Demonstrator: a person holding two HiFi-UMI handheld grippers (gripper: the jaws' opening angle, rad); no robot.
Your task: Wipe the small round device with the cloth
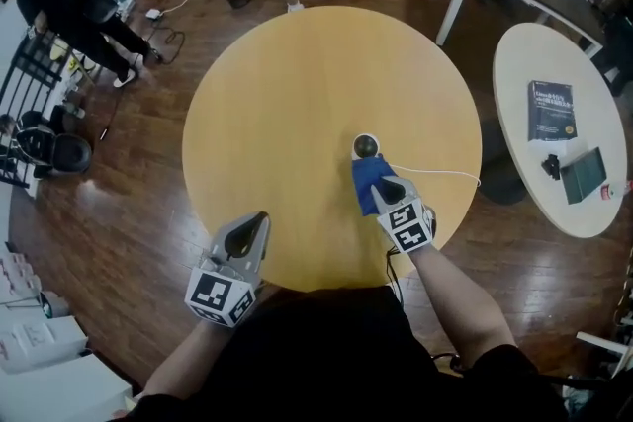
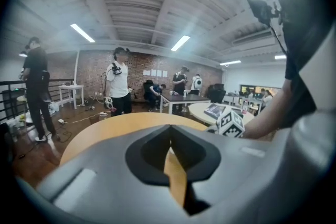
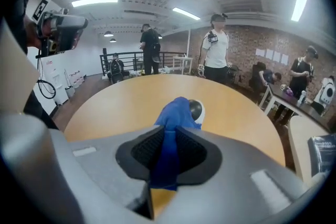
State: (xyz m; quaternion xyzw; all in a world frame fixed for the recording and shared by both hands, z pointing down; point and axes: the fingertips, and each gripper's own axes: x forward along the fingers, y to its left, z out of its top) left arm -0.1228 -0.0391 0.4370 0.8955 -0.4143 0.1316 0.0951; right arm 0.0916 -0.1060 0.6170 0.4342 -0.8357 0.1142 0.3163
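Seen from above, a round wooden desk (image 1: 277,94) fills the middle. The small round device (image 1: 366,146) sits just off its centre toward 3 o'clock. The right gripper (image 1: 388,185), at the device's 5 o'clock, has its fingers pinching a blue cloth (image 1: 368,181), whose far end reaches the device's 6 o'clock side. The left gripper (image 1: 259,217) hovers at the desk's 7 o'clock edge, fingers pressed together, empty.
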